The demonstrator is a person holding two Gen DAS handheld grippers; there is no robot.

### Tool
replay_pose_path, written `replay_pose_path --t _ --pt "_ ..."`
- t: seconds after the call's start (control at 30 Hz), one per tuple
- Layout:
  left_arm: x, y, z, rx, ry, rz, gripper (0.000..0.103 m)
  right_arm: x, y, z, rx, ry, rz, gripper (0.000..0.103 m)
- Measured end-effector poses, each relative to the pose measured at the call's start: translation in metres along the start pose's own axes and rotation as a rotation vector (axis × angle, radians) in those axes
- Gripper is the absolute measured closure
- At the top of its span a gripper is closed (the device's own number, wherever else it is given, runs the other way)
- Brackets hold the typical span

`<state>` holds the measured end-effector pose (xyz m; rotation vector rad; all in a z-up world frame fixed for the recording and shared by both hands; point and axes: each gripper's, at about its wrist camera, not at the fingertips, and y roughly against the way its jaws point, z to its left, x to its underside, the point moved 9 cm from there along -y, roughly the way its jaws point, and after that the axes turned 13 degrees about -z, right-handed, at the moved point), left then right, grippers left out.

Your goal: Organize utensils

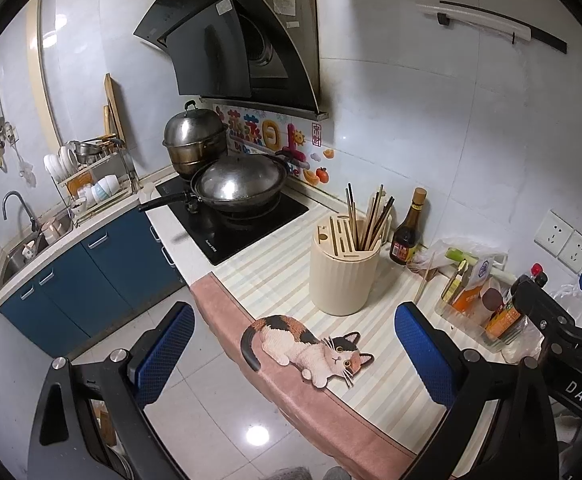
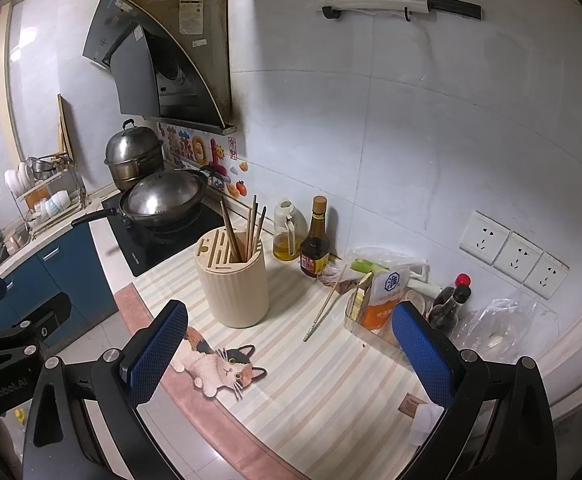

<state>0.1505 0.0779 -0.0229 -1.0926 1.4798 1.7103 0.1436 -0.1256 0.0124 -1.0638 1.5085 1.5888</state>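
A cream ribbed utensil holder (image 1: pixel 345 276) (image 2: pixel 235 284) stands on the striped counter mat and holds several chopsticks (image 1: pixel 371 216) (image 2: pixel 247 228). One loose chopstick (image 2: pixel 327 306) (image 1: pixel 427 278) lies on the mat to the holder's right, its far end leaning on a plastic bag. My left gripper (image 1: pixel 295 354) is open and empty, in front of the holder above the counter's edge. My right gripper (image 2: pixel 291 350) is open and empty, near the front of the mat, short of the loose chopstick.
A cat-shaped mat (image 1: pixel 307 346) (image 2: pixel 221 364) lies at the counter's front edge. Sauce bottles (image 2: pixel 315 242), an oil jug (image 2: pixel 287 232) and a clear bin of packets (image 2: pixel 375 304) stand along the wall. A wok (image 1: pixel 239 184) and steamer pot (image 1: pixel 195 136) sit on the stove to the left.
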Motion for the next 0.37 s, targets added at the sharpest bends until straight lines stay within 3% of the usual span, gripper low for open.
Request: replay_pose_path --t 0.37 --pt "-0.0081 0.0018 -0.0055 0.009 0.0 -0.006 0.001 -0.0032 0.0037 -0.003 0.001 -0.001 -0.002 0.0"
